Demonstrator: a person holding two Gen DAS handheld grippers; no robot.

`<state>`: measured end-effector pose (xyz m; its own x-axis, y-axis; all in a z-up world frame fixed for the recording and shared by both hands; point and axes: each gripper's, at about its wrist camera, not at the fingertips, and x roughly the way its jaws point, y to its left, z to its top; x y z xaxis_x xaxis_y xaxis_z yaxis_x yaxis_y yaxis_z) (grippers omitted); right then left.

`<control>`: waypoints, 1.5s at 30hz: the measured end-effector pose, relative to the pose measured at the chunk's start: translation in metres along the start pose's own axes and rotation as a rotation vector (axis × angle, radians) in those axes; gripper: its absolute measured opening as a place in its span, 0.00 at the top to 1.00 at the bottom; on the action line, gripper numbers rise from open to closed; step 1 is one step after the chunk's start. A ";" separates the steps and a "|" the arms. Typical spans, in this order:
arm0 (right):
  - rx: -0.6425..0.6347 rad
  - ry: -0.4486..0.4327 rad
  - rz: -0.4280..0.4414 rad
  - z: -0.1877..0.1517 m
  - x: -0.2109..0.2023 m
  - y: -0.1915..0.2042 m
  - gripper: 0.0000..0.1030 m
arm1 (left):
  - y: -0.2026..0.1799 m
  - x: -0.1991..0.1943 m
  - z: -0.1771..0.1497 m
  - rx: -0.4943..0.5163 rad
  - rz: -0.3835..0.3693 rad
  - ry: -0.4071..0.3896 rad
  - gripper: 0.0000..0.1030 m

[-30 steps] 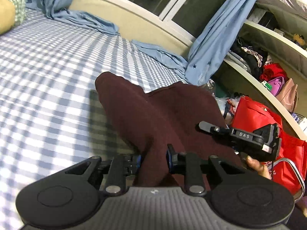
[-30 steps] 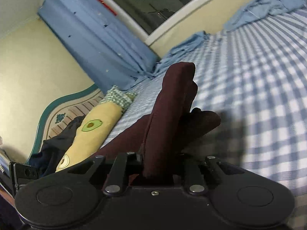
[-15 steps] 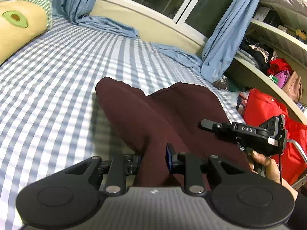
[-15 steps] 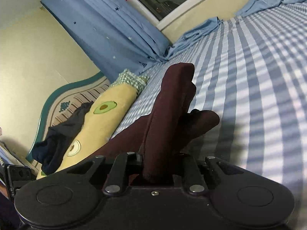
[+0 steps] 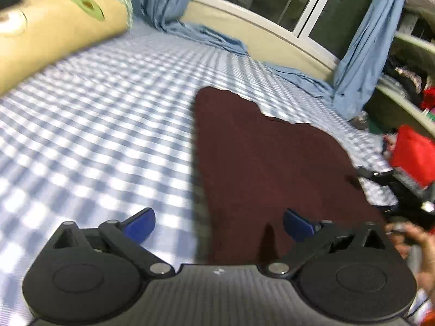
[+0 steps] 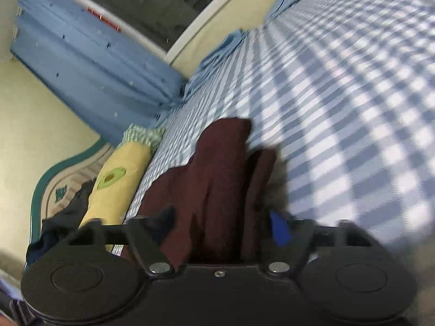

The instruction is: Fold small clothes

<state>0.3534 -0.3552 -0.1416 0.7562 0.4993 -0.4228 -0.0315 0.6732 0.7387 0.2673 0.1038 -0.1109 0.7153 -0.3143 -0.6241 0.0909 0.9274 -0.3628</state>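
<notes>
A dark maroon garment (image 5: 261, 157) lies spread flat on the blue-checked bed sheet (image 5: 95, 141). My left gripper (image 5: 218, 224) hovers over its near edge, jaws opening wide, blue pads apart and not pressing the cloth. In the right wrist view the same maroon garment (image 6: 217, 179) lies bunched between the fingers of my right gripper (image 6: 223, 225); its jaws are opening too and the pads stand clear of the fabric. The other gripper and a person's hand (image 5: 413, 241) show at the right edge of the left wrist view.
A yellow avocado-print bolster (image 5: 54, 32) lies at the head of the bed, also seen as the bolster (image 6: 117, 182) beside dark clothing (image 6: 62, 220). Blue curtains (image 5: 361, 43) hang by the window. Shelves and a red bag (image 5: 413, 152) stand past the bed's right edge.
Both grippers held the maroon garment pinched and raised; both have now opened and let go. The garment has dropped and lies flat on the sheet. Both hands moved forward and lower.
</notes>
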 end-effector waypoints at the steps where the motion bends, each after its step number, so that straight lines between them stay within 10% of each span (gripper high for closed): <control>1: -0.005 0.005 0.001 0.001 -0.007 -0.001 0.20 | 0.002 -0.008 -0.002 0.006 0.030 -0.002 0.01; 4: -0.075 0.035 -0.010 -0.002 -0.035 0.010 0.20 | 0.005 -0.037 -0.003 0.026 0.066 -0.046 0.01; 11: -0.119 0.074 0.227 -0.039 -0.080 0.059 0.14 | -0.042 -0.075 -0.004 0.194 -0.117 -0.088 0.01; 29: -0.231 0.175 0.163 -0.086 -0.060 0.053 0.15 | -0.053 -0.003 -0.028 0.153 -0.100 0.082 0.01; 36: -0.445 0.047 0.137 -0.032 -0.077 0.095 0.00 | -0.054 -0.051 -0.016 0.154 -0.040 -0.008 0.01; 45: -0.490 0.130 0.043 0.051 0.049 0.098 0.01 | -0.023 -0.084 -0.008 0.094 0.018 -0.041 0.01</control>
<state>0.4206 -0.2921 -0.0634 0.6607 0.5751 -0.4825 -0.3871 0.8117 0.4375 0.1996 0.1069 -0.0552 0.7447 -0.2910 -0.6006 0.1415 0.9483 -0.2840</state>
